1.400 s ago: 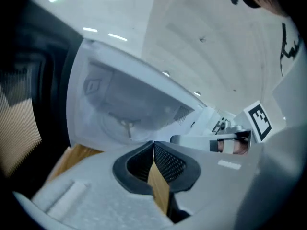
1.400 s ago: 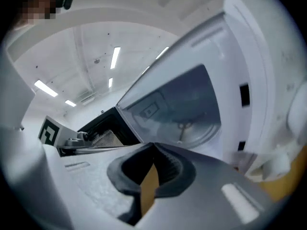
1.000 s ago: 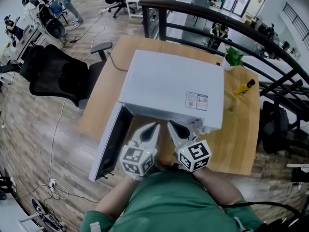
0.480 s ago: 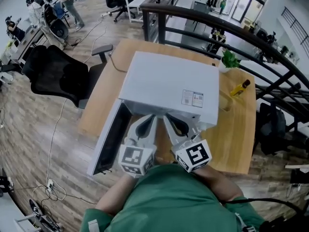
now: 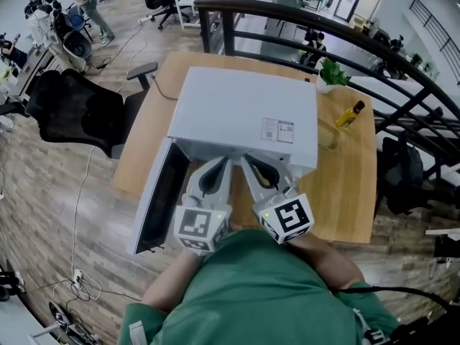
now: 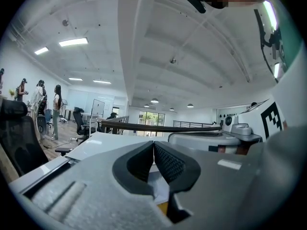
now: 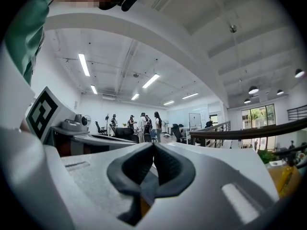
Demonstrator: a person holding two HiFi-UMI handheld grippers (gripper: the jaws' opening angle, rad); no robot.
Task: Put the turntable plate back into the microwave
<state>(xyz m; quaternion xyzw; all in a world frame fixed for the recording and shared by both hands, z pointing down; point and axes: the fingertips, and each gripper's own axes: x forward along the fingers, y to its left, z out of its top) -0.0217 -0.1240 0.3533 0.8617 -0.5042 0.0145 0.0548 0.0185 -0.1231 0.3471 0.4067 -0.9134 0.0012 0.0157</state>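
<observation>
Microwave [image 5: 244, 113] sits on the table [image 5: 348, 192], door [image 5: 157, 200] swung open on its left. Left gripper [image 5: 215, 172] and right gripper [image 5: 255, 171] are side by side at the open front. Fingers [image 6: 170, 164] on both are pressed together, nothing between. No view shows the plate.

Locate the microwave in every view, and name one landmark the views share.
Head view: microwave at centre, door swung open to the left.
Left gripper view: its white top sits left of centre.
Right gripper view: its white top sits right of centre.
Shared landmark: the dark railing behind the microwave.
</observation>
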